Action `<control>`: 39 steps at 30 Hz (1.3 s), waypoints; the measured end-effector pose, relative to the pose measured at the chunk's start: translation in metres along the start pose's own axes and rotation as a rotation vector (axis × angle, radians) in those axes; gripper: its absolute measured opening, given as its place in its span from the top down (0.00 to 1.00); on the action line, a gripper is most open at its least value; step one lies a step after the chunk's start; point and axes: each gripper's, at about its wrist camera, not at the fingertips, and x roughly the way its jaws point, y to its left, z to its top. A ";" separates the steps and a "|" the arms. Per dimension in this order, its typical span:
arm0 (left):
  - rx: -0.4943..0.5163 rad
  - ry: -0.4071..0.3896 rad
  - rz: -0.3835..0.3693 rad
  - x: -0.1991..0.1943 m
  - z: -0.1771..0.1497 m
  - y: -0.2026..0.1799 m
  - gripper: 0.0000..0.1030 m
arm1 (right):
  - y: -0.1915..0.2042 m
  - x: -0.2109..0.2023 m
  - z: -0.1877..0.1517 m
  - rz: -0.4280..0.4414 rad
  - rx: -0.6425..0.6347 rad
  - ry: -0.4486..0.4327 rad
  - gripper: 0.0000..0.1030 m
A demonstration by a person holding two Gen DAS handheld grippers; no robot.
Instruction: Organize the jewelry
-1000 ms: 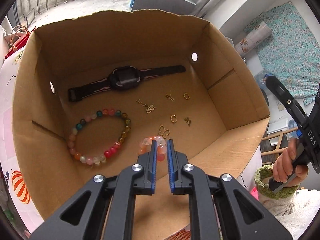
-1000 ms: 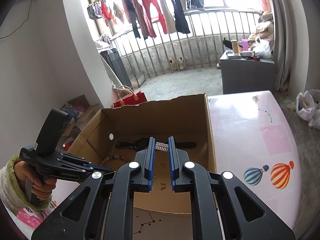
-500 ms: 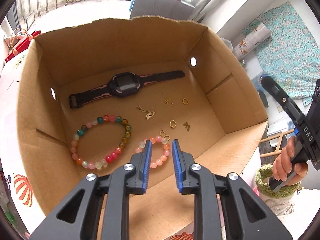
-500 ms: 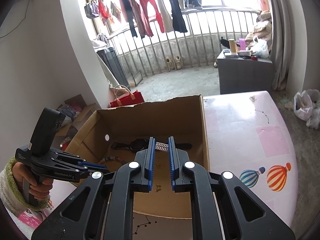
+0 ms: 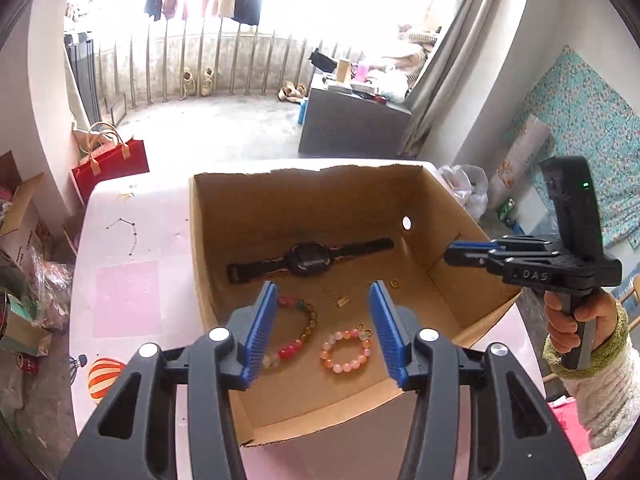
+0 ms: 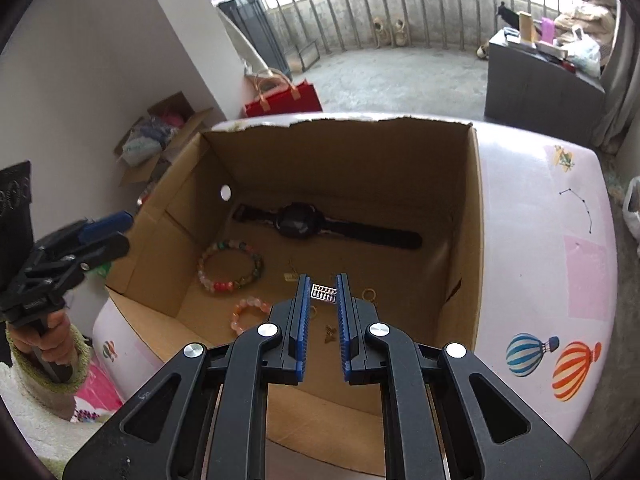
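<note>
An open cardboard box (image 5: 256, 196) (image 6: 472, 216) stands on the pink table. On its floor lie a black watch (image 5: 308, 258) (image 6: 300, 220), a multicoloured bead bracelet (image 5: 298, 332) (image 6: 230, 266), a pink bead bracelet (image 5: 346, 350) (image 6: 248, 312) and several small gold pieces (image 5: 342, 300). My left gripper (image 5: 322, 328) is open and empty above the box's near edge. My right gripper (image 6: 323, 308) is shut on a small silver abacus-like charm (image 6: 323, 293) and holds it over the box floor.
A gold ring (image 6: 368, 293) and a gold charm (image 6: 330, 330) lie under my right gripper. The table (image 6: 560, 264) has balloon stickers (image 6: 572, 368). A red bag (image 5: 110, 168) and a grey cabinet (image 5: 348, 124) stand on the floor behind.
My left gripper let go of the pink bracelet, opened wide and pulled back and up out of the box. My right gripper moved forward and down over the box with the charm.
</note>
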 end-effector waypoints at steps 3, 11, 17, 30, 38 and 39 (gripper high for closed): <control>-0.015 -0.047 0.042 -0.015 -0.002 0.006 0.38 | 0.006 0.023 0.005 -0.037 -0.102 0.119 0.89; -0.037 -0.088 0.108 -0.037 -0.016 0.018 0.26 | 0.018 0.061 0.007 -0.139 -0.277 0.329 0.89; -0.072 -0.080 0.114 -0.036 -0.026 0.021 0.23 | 0.024 0.067 0.006 -0.188 -0.321 0.362 0.88; -0.193 -0.031 0.035 -0.025 -0.039 0.035 0.19 | -0.020 -0.055 -0.013 -0.084 0.078 -0.081 0.57; -0.340 0.095 -0.161 0.014 -0.047 0.048 0.20 | -0.053 -0.012 -0.045 -0.016 0.301 0.032 0.69; -0.334 0.090 -0.150 0.013 -0.047 0.045 0.20 | -0.049 -0.013 -0.043 -0.036 0.283 0.030 0.70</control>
